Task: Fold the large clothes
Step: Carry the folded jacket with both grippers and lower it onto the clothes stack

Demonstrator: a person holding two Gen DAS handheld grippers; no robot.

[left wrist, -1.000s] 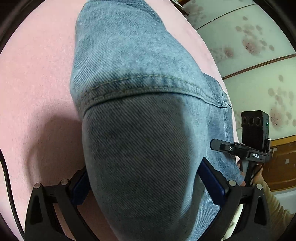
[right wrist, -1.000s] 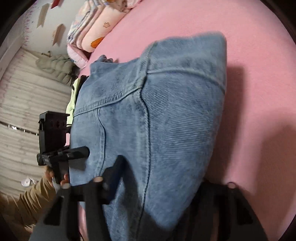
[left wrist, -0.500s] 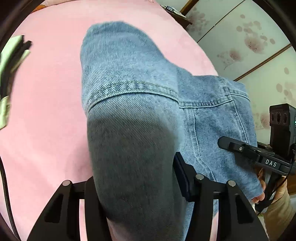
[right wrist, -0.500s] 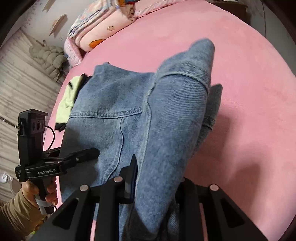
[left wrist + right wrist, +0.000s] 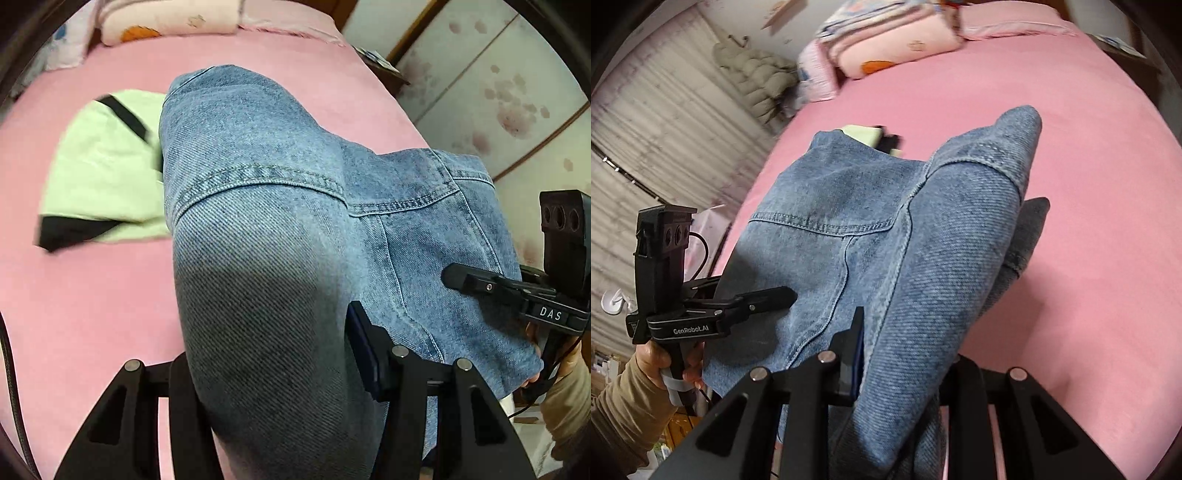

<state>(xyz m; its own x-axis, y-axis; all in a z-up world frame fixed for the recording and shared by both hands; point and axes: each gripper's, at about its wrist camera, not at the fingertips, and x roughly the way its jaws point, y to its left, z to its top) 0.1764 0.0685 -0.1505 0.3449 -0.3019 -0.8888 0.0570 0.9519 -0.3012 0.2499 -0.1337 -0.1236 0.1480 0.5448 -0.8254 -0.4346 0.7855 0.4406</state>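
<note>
Over pink bedsheet (image 5: 92,314) | both hand-held grippers clamped on twill-weave, stitched denim jacket (image 5: 258,229); drapes in rounded folds

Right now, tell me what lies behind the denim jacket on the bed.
Behind the denim jacket lies a pale green garment with black trim on the pink bed. Denim hides its right edge.

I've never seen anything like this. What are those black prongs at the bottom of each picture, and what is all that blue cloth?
No robot here: a person holds a hand-held gripper in each hand, each carrying a camera that looks along its two fingers. One picture comes from the left gripper, the other from the right gripper. Each has its fingers closed on part of a blue denim garment, lifted above a pink bed. Each view also catches the other gripper off to the side. A pale green garment lies on the bed behind, with folded bedding at the far end.
</note>
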